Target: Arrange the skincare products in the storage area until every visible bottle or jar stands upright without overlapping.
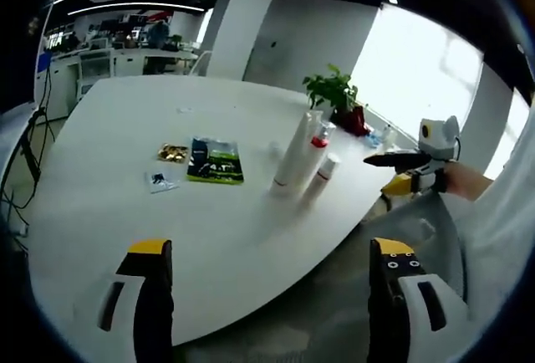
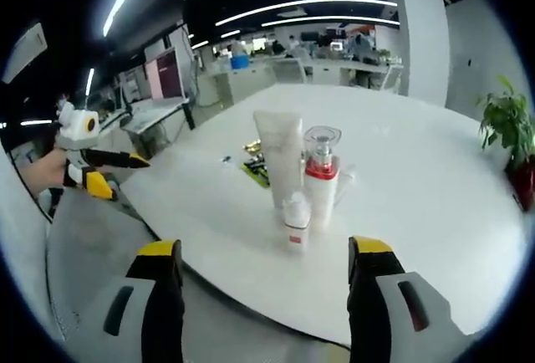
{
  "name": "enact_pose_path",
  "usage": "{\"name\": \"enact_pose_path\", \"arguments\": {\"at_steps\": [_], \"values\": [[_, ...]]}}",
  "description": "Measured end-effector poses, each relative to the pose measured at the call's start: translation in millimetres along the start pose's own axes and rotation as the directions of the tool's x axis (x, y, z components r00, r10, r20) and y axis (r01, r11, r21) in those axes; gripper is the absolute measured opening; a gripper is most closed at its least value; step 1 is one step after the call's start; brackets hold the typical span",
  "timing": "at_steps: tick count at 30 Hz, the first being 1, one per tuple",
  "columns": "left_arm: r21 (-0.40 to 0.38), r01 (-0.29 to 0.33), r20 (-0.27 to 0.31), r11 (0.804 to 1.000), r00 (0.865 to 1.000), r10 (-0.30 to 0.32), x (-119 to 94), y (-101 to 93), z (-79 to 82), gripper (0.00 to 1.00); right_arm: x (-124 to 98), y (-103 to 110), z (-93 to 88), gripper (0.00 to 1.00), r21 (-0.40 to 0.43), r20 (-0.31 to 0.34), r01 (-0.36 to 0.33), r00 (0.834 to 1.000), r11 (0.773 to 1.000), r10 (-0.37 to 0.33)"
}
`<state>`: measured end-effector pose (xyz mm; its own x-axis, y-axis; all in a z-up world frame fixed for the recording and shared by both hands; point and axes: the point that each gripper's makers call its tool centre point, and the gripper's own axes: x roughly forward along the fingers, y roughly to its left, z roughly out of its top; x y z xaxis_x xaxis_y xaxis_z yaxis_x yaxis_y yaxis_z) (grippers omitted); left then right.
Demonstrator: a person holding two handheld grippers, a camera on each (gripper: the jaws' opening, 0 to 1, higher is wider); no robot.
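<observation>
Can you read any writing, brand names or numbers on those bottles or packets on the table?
None can be read.
Green and dark flat packet: pale print, too blurred.
Small white bottle with a red band: the band is too small.
Tall white tube: no legible text.

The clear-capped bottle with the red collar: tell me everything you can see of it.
The clear-capped bottle with a red collar and white body stands upright on the white table, in a tight cluster beside the tall white squeeze tube and behind a small white bottle. Whether it touches them is unclear. No gripper holds it.
</observation>
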<state>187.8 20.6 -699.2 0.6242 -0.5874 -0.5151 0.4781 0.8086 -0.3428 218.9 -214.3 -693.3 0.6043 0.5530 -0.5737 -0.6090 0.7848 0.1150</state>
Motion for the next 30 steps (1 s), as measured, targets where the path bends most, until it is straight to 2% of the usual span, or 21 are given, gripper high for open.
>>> {"name": "enact_pose_path", "arguments": {"at_steps": [7,21,30], "values": [[-0.012,0.004,-0.015,1.000,1.000,-0.005,1.9,-0.2,-3.6,0.90,-0.6,-9.8,0.3,0.80,0.080,-0.001,-0.004,1.000,0.997,0.004],[-0.022,0.008,-0.034,1.000,0.999,-0.009,3.6,1.6,-5.6,0.90,2.5,-39.1,-4.6,0.79,0.090,-0.043,0.046,0.998,0.995,-0.042],[-0.035,0.018,-0.035,0.999,0.999,-0.019,3.9,-0.8,-6.2,0.90,3.2,-67.2,-5.9,0.77,0.082,-0.084,0.108,0.991,0.991,-0.101]]}}
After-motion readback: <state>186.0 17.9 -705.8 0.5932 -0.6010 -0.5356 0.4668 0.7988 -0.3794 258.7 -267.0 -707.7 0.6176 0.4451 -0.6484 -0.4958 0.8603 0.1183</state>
